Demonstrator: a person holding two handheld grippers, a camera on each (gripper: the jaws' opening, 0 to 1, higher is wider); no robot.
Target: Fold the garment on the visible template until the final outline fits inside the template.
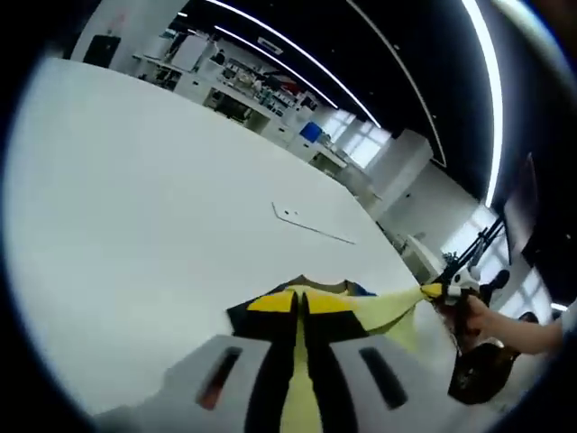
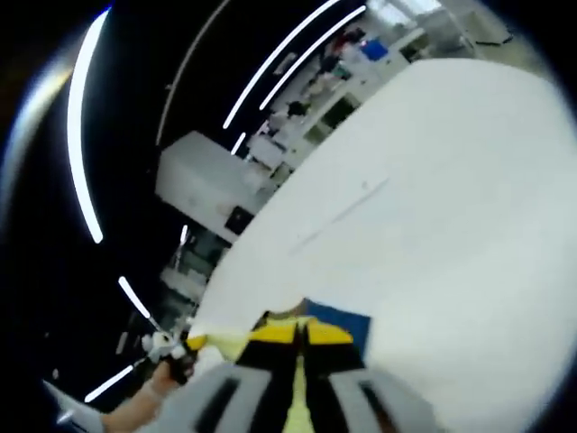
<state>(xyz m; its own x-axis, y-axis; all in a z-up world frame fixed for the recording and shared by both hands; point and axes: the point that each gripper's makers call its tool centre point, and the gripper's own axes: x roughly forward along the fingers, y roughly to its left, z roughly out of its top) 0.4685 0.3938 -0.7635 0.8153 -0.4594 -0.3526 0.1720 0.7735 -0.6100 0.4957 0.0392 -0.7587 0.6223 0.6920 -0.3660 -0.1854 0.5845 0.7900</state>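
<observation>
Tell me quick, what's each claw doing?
Left gripper: shut on the garment.
Right gripper: shut on the garment too.

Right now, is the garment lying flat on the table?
No, the yellow garment hangs stretched in the air between the two hand-held grippers, above the white table.

A lab or open-plan workshop hall — a broad white table (image 1: 153,207) runs toward rows of workbenches (image 1: 243,90) crowded with equipment and a blue bin (image 1: 311,132). Long strip lights (image 1: 297,54) cross a dark ceiling, a white partition block (image 2: 203,185) stands beside the benches, and windows (image 1: 361,140) brighten the far wall — nothing domestic.
</observation>
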